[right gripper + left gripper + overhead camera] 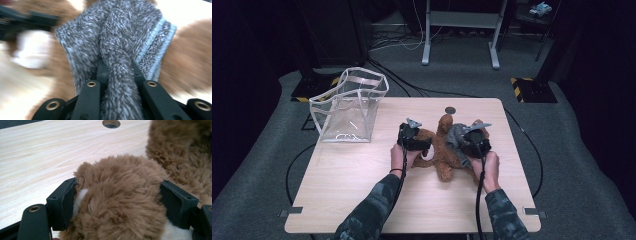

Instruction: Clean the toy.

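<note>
On the wooden table (362, 195), the brown plush toy (443, 150) is lying at centre frame, the left gripper (117, 202) clamping a furry limb at lower frame and the right gripper (117, 75) pinching the toy's grey fleece garment (112, 37).

Near half of the wooden table (362, 200) is bare, wide passage on both sides of the forearms. Left side is open up to the clear plastic bag (349, 106), which stands upright on the back-left corner and blocks that edge. Brown plush toy (443, 150) sprawls mid-table, with the left gripper (412, 137) and right gripper (474, 140) crowded against it, no gap between them. Small round hole (450, 110) behind the toy, flush. Back-right corner is free.
</note>
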Motion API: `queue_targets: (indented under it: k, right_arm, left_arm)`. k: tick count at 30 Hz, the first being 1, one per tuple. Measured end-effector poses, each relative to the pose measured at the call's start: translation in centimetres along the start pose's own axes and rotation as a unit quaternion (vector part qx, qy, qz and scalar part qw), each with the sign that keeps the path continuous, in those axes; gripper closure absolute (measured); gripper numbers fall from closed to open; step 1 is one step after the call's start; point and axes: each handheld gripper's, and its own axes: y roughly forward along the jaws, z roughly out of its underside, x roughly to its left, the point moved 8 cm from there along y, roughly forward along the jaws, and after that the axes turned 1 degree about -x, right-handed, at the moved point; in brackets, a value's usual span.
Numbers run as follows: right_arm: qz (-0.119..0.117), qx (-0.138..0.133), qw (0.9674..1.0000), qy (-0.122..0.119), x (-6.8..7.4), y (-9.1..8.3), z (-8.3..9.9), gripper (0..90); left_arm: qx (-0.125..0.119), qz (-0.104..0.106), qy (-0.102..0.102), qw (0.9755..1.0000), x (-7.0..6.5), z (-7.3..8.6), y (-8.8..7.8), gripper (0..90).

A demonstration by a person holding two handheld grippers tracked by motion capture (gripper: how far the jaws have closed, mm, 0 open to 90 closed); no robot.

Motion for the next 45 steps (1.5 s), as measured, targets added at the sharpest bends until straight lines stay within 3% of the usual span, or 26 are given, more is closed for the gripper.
queue_targets:
  k: [4,8,11,12,16,18,20,23,28,29,30,33,35,37,40,42,45]
  right_arm:
    - [0.024,0.017,0.9994,0.02,-2.2,0.3,1.6,77.0]
    - [0.023,0.002,0.9996,0.015,-1.9,-0.4,1.1,76.6]
    - [-0.001,-0.022,0.9998,0.001,0.2,-1.4,-0.2,76.4]
    - [-0.02,-0.028,0.9994,-0.009,1.6,-1.5,-0.7,76.3]
    - [-0.055,-0.015,0.9968,-0.056,6.0,-0.3,-1.1,76.0]
    - [-0.056,-0.002,0.9953,-0.08,7.8,1.0,-0.8,75.8]
    - [-0.056,0.009,0.9945,-0.089,8.6,2.0,-0.3,75.7]
    - [-0.058,0.006,0.9952,-0.079,8.2,2.0,0.0,76.4]
    - [-0.051,0.0,0.9974,-0.051,5.2,0.3,0.7,76.8]
    - [-0.051,0.0,0.9974,-0.051,5.2,0.3,0.7,76.8]
    - [-0.04,-0.003,0.9987,-0.03,3.3,-0.4,1.4,76.8]
    - [-0.009,0.001,1.0,-0.003,0.6,-1.0,2.6,76.7]
    - [0.0,0.003,0.9999,0.013,-0.9,-0.9,3.3,76.5]
    - [0.001,0.003,0.9996,0.027,-1.5,-1.0,3.5,76.2]
    - [0.0,-0.011,0.9999,0.011,-0.4,-1.6,2.8,76.2]
    - [-0.029,-0.032,0.999,-0.01,1.6,-2.1,1.8,76.1]
    - [-0.062,-0.029,0.9965,-0.049,5.1,-1.7,0.9,75.9]
  left_arm:
    - [0.003,-0.002,0.004,1.0,0.0,0.0,0.0,22.5]
    - [0.004,-0.004,0.006,1.0,0.1,0.0,0.0,22.5]
    - [0.004,-0.004,0.006,1.0,0.1,0.0,0.0,22.6]
    - [0.005,-0.005,0.007,1.0,0.1,0.0,0.0,22.6]
    - [0.006,-0.004,0.005,1.0,0.1,0.1,0.0,22.6]
    - [0.005,-0.003,0.005,1.0,0.1,0.1,0.0,22.6]
    - [0.001,-0.003,0.0,1.0,0.0,0.1,0.0,22.6]
    - [0.001,-0.001,0.001,1.0,0.0,0.1,0.0,22.6]
    - [0.0,0.002,0.0,1.0,0.1,0.0,0.1,22.6]
    - [0.0,0.002,0.0,1.0,0.1,0.0,0.1,22.6]
    - [-0.002,0.002,-0.003,1.0,0.1,0.0,0.1,22.6]
    - [-0.002,0.002,-0.003,1.0,0.0,0.0,0.1,22.6]
    - [-0.003,0.003,-0.004,1.0,0.1,0.0,0.1,22.6]
    - [-0.003,0.002,-0.004,1.0,0.1,0.0,0.1,22.6]
    - [0.001,0.003,-0.001,1.0,0.2,0.1,0.1,22.6]
    - [-0.002,0.002,-0.004,1.0,0.1,0.0,0.2,22.6]
    - [0.0,0.002,-0.005,1.0,0.1,0.0,0.1,22.6]
